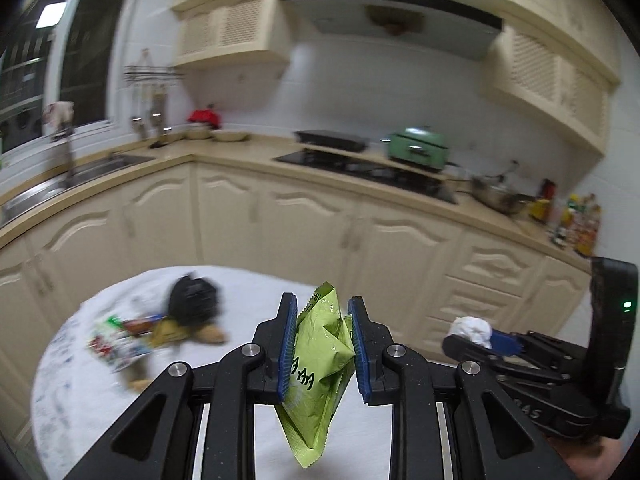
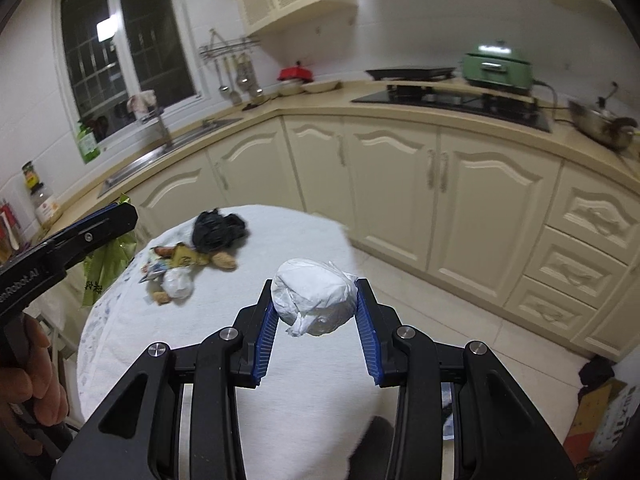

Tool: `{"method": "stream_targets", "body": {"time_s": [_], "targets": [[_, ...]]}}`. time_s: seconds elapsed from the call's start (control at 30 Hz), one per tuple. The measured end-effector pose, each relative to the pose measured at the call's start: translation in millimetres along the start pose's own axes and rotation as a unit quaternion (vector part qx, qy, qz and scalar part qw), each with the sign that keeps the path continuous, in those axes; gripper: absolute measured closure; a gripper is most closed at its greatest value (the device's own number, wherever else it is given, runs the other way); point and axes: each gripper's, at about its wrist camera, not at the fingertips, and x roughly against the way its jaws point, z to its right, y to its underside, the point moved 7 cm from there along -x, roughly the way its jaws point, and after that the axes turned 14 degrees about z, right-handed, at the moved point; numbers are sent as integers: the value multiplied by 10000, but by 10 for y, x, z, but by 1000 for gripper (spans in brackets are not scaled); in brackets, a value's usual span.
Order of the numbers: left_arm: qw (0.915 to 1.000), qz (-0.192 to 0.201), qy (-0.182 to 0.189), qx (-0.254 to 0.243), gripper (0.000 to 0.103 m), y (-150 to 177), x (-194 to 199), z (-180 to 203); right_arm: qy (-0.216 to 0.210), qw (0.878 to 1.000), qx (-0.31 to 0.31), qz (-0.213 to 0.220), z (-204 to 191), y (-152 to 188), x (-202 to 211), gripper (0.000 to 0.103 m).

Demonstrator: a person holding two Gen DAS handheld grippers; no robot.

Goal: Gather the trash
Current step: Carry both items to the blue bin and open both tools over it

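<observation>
My left gripper point(image 1: 322, 304) is shut on a crumpled green snack wrapper point(image 1: 320, 364), held above the round white table point(image 1: 100, 408). My right gripper point(image 2: 314, 288) is shut on a white crumpled paper ball point(image 2: 314, 300), also above the table point(image 2: 304, 400). Each gripper shows in the other's view: the right one with its white ball point(image 1: 472, 330) at the right, the left one with the green wrapper point(image 2: 102, 268) at the left. A pile of trash lies on the table's far side: a black bag point(image 2: 218, 230), wrappers point(image 2: 176, 258), a small white wad point(image 2: 178, 284) and peanut shells point(image 2: 224, 260).
Cream kitchen cabinets point(image 2: 392, 176) curve around behind the table, with a sink point(image 2: 168, 152), a black hob point(image 2: 452, 102), a green appliance point(image 2: 498, 66) and a wok point(image 2: 604, 128) on the counter. A cardboard box point(image 2: 600, 416) stands on the floor at the right.
</observation>
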Motion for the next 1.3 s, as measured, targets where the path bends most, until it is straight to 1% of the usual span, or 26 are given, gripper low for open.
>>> {"method": "stream_targets", "body": {"time_s": [0.07, 0.13, 0.2, 0.33, 0.5, 0.53, 0.57, 0.67, 0.73, 0.77, 0.83, 0.9, 0.97, 1.0, 1.07, 1.1, 1.17, 1.2, 1.23, 1.3], "targets": [[9999, -17, 166, -36, 81, 20, -103, 155, 191, 9998, -80, 70, 242, -44, 100, 65], [9988, -123, 476, -45, 81, 78, -210, 417, 427, 9989, -148, 106, 514, -65, 192, 65], [9974, -213, 691, -31, 81, 131, -319, 597, 646, 9975, -249, 114, 772, -62, 276, 65], [9920, -394, 1196, 3, 81, 236, -483, 995, 1066, 9931, -488, 104, 1278, -24, 411, 65], [9860, -610, 1549, -32, 81, 378, -703, 1306, 1441, 9864, -795, -16, 1823, 109, 444, 65], [9850, -661, 1594, -34, 81, 358, -796, 1272, 1481, 9854, -832, -46, 1882, 136, 435, 65], [9836, -732, 1648, -66, 81, 417, -847, 1336, 1517, 9843, -902, -98, 1976, 183, 404, 65], [9793, -995, 1761, -111, 81, 427, -1248, 1365, 1553, 9812, -1117, -266, 2196, 337, 266, 65], [9757, -1243, 1797, -137, 81, 525, -1582, 1466, 1539, 9793, -1267, -356, 2303, 461, 183, 65], [9743, -1327, 1816, -144, 81, 503, -1752, 1491, 1537, 9780, -1347, -416, 2368, 525, 126, 65], [9707, -1531, 1848, -127, 81, 612, -2000, 1591, 1537, 9752, -1499, -543, 2479, 658, 15, 65], [9648, -1833, 1883, -107, 81, 762, -2233, 1653, 1533, 9718, -1647, -712, 2596, 809, -112, 65], [9621, -2005, 1840, -152, 81, 845, -2477, 1766, 1509, 9692, -1764, -823, 2689, 938, -221, 65], [9604, -2127, 1791, -171, 81, 926, -2594, 1762, 1512, 9674, -1831, -878, 2739, 1003, -273, 65], [9585, -2293, 1687, -150, 79, 951, -2894, 1833, 1544, 9637, -1940, -989, 2822, 1101, -357, 63], [9574, -2380, 1636, -85, 77, 977, -3005, 1827, 1562, 9615, -2023, -1010, 2876, 1148, -391, 63], [9552, -2464, 1642, -30, 67, 1007, -3243, 1915, 1571, 9583, -2132, -1078, 2959, 1231, -445, 61], [9539, -2533, 1610, -86, 50, 1036, -3327, 1910, 1590, 9565, -2178, -1117, 3004, 1274, -471, 60], [9545, -2549, 1543, -138, 33, 1077, -3395, 1913, 1602, 9544, -2225, -1184, 3056, 1332, -501, 57], [9578, -2516, 1378, -167, 22, 1107, -3562, 1923, 1595, 9499, -2361, -1287, 3138, 1444, -539, 51]]}}
